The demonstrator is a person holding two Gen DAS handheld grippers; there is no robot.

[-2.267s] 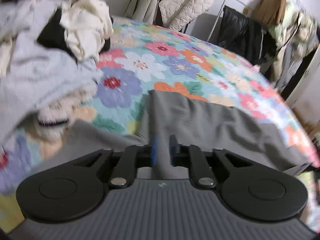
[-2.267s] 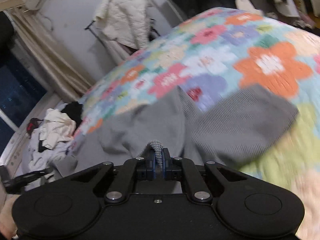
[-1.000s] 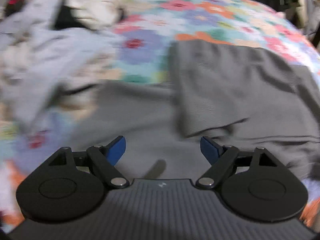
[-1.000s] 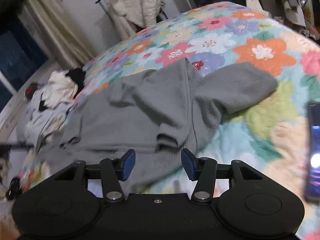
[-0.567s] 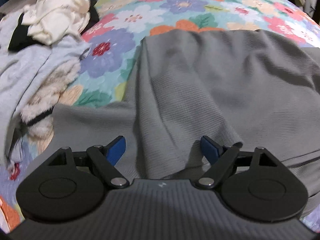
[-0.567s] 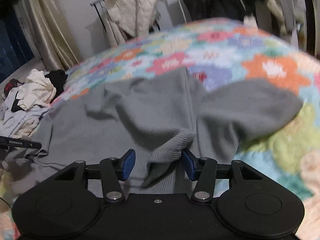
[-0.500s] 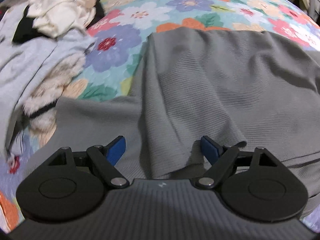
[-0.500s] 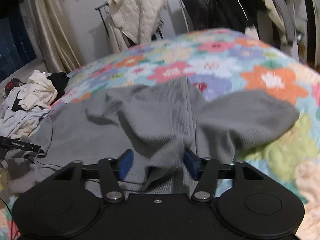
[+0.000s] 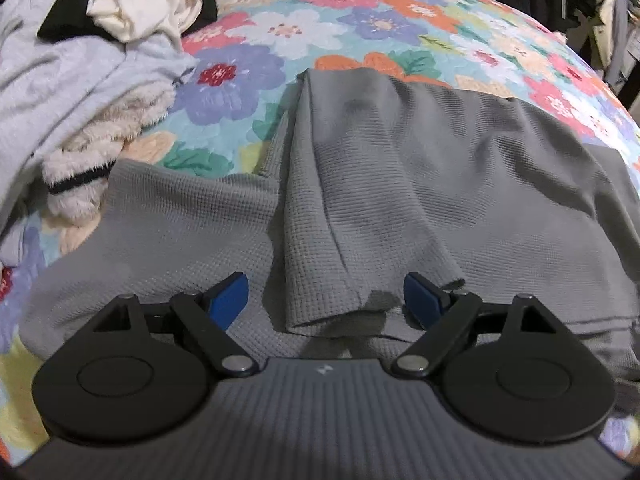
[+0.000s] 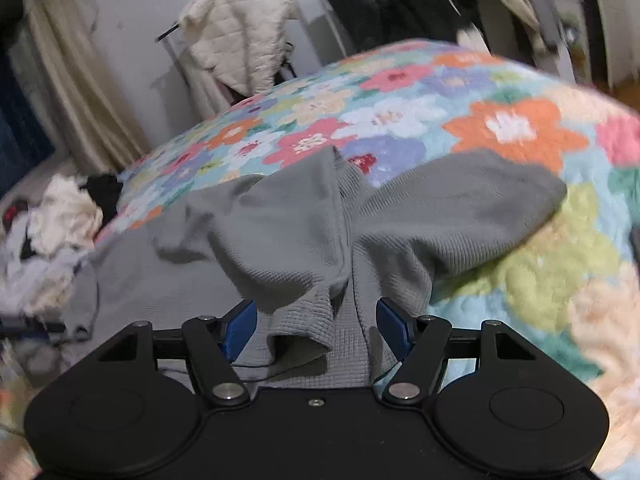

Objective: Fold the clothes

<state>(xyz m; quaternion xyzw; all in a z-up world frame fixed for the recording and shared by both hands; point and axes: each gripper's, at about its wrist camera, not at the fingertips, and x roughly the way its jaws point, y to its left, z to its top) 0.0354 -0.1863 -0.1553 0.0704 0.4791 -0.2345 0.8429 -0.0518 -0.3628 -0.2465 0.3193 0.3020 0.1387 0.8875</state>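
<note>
- Left wrist view: the left tongs (image 9: 323, 298) stand wide apart, their blue pads (image 9: 226, 295) clear of the cloth. The free end of a folded-over flap of the grey sweater (image 9: 400, 184) lies between them, untouched.
- The grey sweater is spread on the bed's floral quilt (image 9: 280, 36), with one sleeve (image 9: 180, 216) stretched out to the left.
- A pile of unfolded clothes (image 9: 80, 52), pale grey, cream and black, sits on the bed at upper left, just beside that sleeve.
- Right wrist view: the right tongs (image 10: 313, 326) are also apart, with a rumpled cuff end (image 10: 304, 320) of the grey sweater (image 10: 280, 224) lying between the pads, neither pressing on it.
- The other sleeve (image 10: 472, 200) lies out to the right on the floral quilt (image 10: 500, 128).
- A cream quilted jacket (image 10: 236, 40) hangs on a rack behind the bed.
</note>
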